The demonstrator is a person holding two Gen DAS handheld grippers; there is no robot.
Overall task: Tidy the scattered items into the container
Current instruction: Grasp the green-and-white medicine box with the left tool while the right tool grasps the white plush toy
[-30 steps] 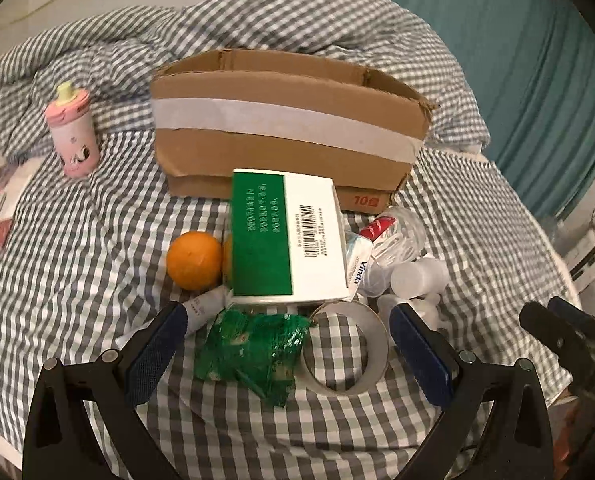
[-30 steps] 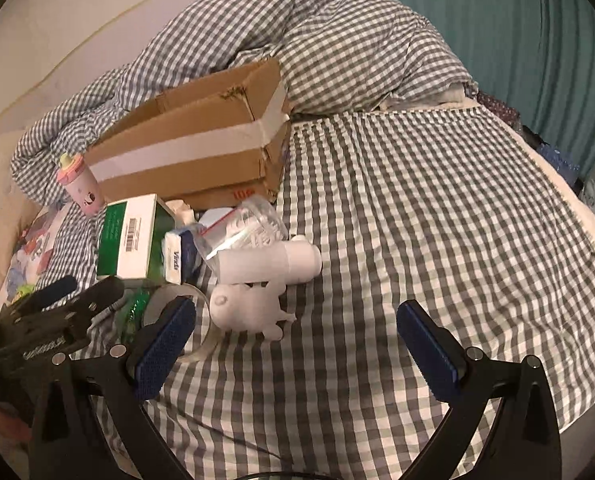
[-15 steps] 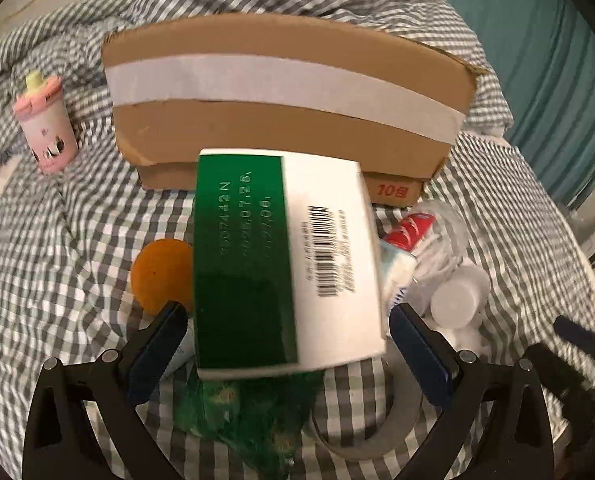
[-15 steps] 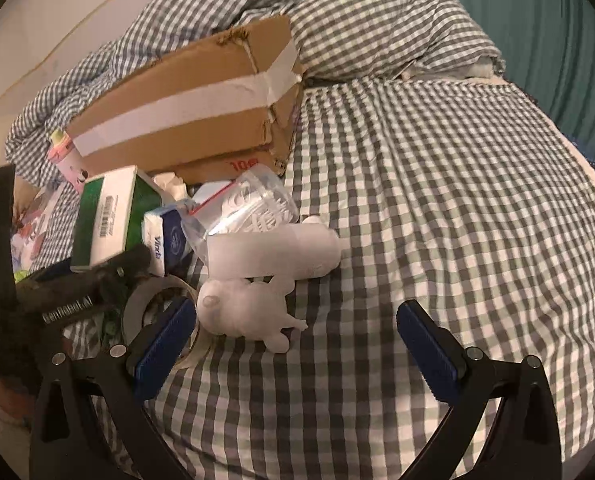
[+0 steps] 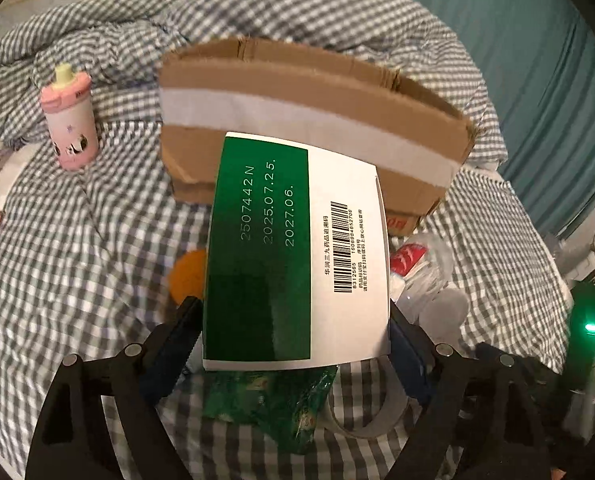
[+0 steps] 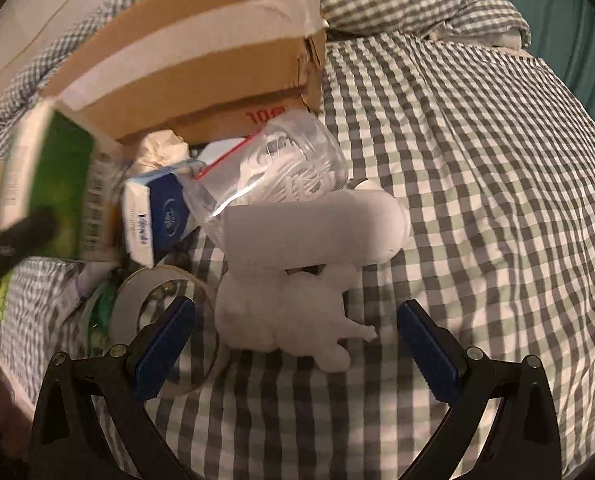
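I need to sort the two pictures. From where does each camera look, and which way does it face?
Left wrist: on the left gripper, facing down at the green-white box between its closing pads, cardboard box behind.
Right wrist: on the open right gripper, facing down at a white figurine.
Shared: cardboard box, green-white box, tape roll.

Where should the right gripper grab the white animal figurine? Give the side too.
Grip the white animal figurine by its rounded body, right gripper coming from above, jaws straddling it. Its thin legs poke out sideways, and the white bottle crowds its far side.
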